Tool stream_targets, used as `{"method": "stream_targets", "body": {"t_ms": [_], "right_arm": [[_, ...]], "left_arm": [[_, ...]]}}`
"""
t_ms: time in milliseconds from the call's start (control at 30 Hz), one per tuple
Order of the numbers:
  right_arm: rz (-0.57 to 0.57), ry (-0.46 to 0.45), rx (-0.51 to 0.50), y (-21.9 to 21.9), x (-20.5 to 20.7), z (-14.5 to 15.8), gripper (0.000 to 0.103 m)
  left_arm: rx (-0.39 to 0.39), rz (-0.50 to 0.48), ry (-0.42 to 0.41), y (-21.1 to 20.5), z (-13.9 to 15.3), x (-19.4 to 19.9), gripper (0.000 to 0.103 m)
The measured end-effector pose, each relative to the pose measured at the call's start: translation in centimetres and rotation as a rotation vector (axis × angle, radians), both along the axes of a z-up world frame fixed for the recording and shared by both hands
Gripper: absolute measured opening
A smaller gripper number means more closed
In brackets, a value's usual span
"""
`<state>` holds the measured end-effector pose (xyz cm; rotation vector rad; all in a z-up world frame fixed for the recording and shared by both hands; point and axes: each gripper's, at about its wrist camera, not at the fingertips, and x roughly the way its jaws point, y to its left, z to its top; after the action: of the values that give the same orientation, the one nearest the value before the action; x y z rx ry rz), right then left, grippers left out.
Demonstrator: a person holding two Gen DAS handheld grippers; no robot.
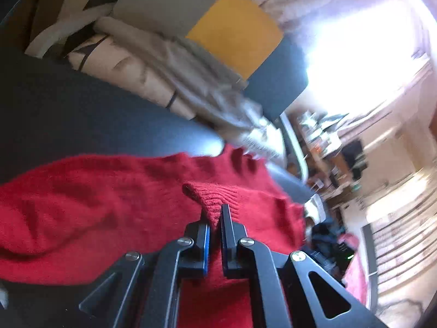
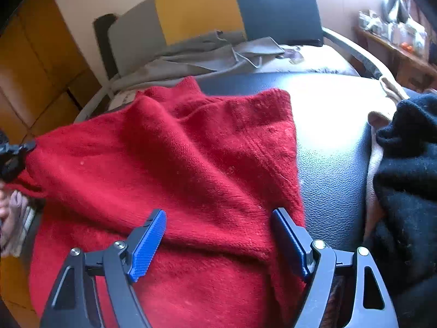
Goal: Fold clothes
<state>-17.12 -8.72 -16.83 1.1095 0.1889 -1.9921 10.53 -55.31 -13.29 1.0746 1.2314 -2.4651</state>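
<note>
Red knit sweater [image 1: 114, 191] lies over a chair seat [image 2: 333, 147]; left tool [image 1: 215, 213] pinches its ribbed edge for folding, right tool [image 2: 218, 227] hovers spread above.

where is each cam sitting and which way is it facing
Left wrist: on the left gripper, facing down along its fingers, shut on a ribbed fold of the red sweater; chair beyond.
Right wrist: on the right gripper, facing down over the sweater, jaws open above it; black garment at its right; part of a hand at the left edge.
Shared: the sweater, the grey cloth, the chair.
</note>
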Motion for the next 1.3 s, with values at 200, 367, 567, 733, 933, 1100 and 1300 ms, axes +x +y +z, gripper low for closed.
{"method": "stream_targets", "body": {"t_ms": [200, 367, 567, 733, 933, 1100, 1300], "right_arm": [[-0.04, 0.019, -0.049, 0.4, -1.5, 2.7, 0.081], [-0.076, 0.178, 0.08, -2.6, -5.7, 4.4, 0.081], [-0.021, 0.041, 0.214, -7.5, -11.1, 0.8, 0.049], [0.003, 0.14, 0.231, -7.7, -9.6, 3.0, 0.017], [-0.174, 0.189, 0.259, -3.1, -11.4, 3.3, 0.01], [-0.193, 0.153, 0.29, -3.1, -11.6, 0.5, 0.012], [-0.212, 0.212, 0.21, -2.5, -10.4, 3.6, 0.034]], "left_arm": [[0.011, -0.109, -0.169, 2.1, -4.5, -1.1, 0.005], [0.083, -0.059, -0.122, 1.2, -5.5, 1.0, 0.005], [0.035, -0.085, -0.119, 1.6, -5.6, 0.9, 0.006], [-0.035, -0.107, 0.006, 2.4, -2.6, 0.9, 0.005], [-0.139, -0.137, -0.119, 2.7, -2.9, -1.8, 0.005], [-0.085, -0.078, -0.182, 1.1, -4.7, -3.6, 0.005], [-0.12, -0.063, -0.165, -0.1, -2.6, -5.4, 0.005]]}}
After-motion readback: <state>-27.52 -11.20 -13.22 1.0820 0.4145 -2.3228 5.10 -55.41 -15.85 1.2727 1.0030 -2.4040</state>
